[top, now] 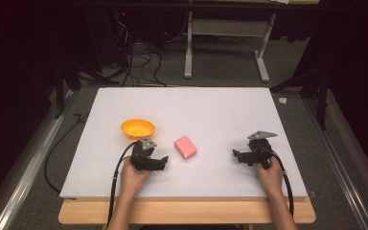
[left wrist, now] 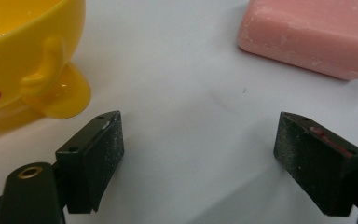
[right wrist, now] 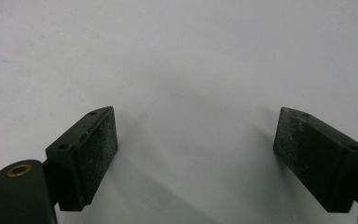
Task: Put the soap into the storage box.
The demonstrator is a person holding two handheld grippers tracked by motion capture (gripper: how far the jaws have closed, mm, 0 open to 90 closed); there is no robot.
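Bare gap (bowl (top: 137, 128) – soap (top: 185, 146))

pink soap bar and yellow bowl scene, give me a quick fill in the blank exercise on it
1. The pink soap bar lies on the white table, held by ____ hand-held gripper.
2. The bowl beside the soap bar is ____ in colour.
3. In the high view, the hand-held gripper nearer the bowl is the ____ one.
4. The jaws of the right hand-held gripper stand ____, with bare table between them.

Missing words: neither; yellow; left; open
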